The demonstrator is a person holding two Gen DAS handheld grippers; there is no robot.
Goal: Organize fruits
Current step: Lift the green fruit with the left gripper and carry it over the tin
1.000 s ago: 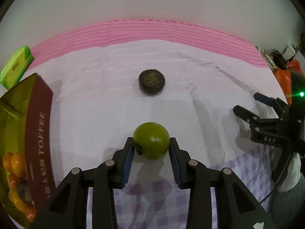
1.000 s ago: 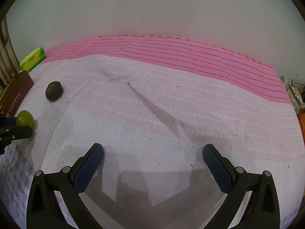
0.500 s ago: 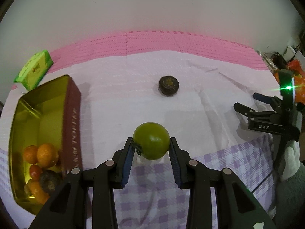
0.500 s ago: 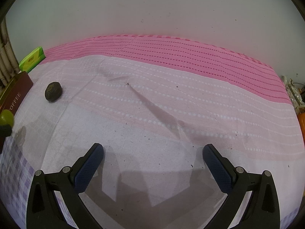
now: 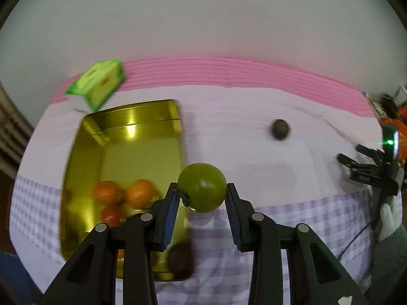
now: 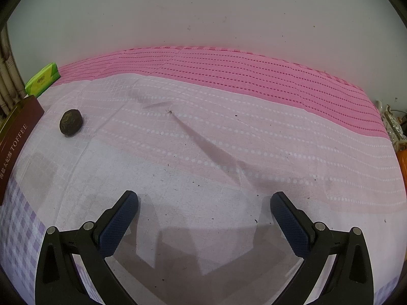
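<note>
- While my left fingers [image 5: 201, 204] pinch the green fruit [image 5: 202, 187] from both sides, pads pressed on its flanks, it hangs at the centre of the left wrist frame, just right of the gold tin [image 5: 122, 137] and not yet over it.
- I judge the fruit smooth, firm and fairly light, so it could slip or roll between flat pads; the grip across its widest part, with the stem [image 5: 183, 196] against the left pad, looks the safest hold, and squeezing harder could bruise it.
- The tin sits in the left half of that frame, already holding 2 orange fruits [image 5: 124, 193], a red one [image 5: 112, 215] and something dark low down, blurred.
- 1 dark wrinkled fruit [image 6: 71, 125] lies alone on the bed cover [image 6: 229, 137], upper left of the right wrist frame, near the tin's brown side; it looks tougher-skinned and easier to clamp.
- My left hand is angled steeply down, the fruit carried clear above the cover.
- My right fingers [image 6: 204, 211] are spread wide with nothing between them, also tilted down over bare cloth.
- A green packet [image 5: 98, 82] lies behind the tin, upper left.
</note>
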